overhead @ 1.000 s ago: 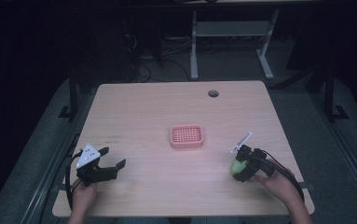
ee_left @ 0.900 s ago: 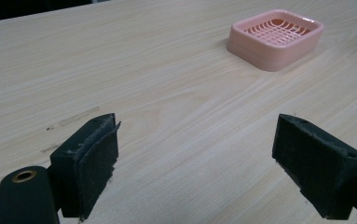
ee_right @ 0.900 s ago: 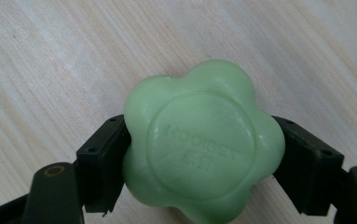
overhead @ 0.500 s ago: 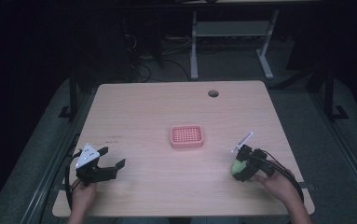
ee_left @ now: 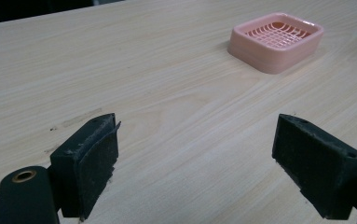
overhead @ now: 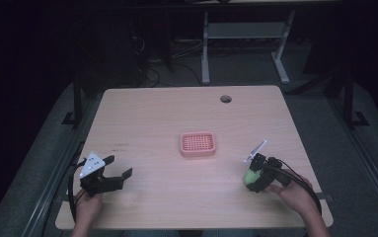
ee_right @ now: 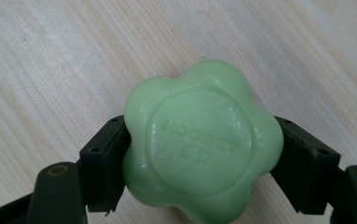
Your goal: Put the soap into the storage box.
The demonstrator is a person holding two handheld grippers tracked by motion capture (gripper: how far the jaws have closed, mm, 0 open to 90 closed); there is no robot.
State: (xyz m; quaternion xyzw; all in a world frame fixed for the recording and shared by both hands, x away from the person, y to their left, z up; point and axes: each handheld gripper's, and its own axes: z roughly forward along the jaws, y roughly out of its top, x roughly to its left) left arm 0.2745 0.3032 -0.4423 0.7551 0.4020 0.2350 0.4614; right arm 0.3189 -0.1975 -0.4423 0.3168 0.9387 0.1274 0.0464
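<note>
My right hand-held gripper (overhead: pixel 253 178) is clenching the green soap (ee_right: pixel 202 144); pink soap dish (overhead: pixel 197 144) is lying forward-left, nearer it; left hand-held gripper (overhead: pixel 113 172) is gaping empty.

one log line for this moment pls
left claw: open, empty, low over table | right claw: shut on green soap | pink dish: mid-table, empty

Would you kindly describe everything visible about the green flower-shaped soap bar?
The pale green, flower-shaped soap bar has five rounded lobes, a waxy matte surface and a raised round centre with faint embossed lettering. The right gripper clamps it between its black jaws, one on each side, above the wooden table, near its right front edge.
</note>
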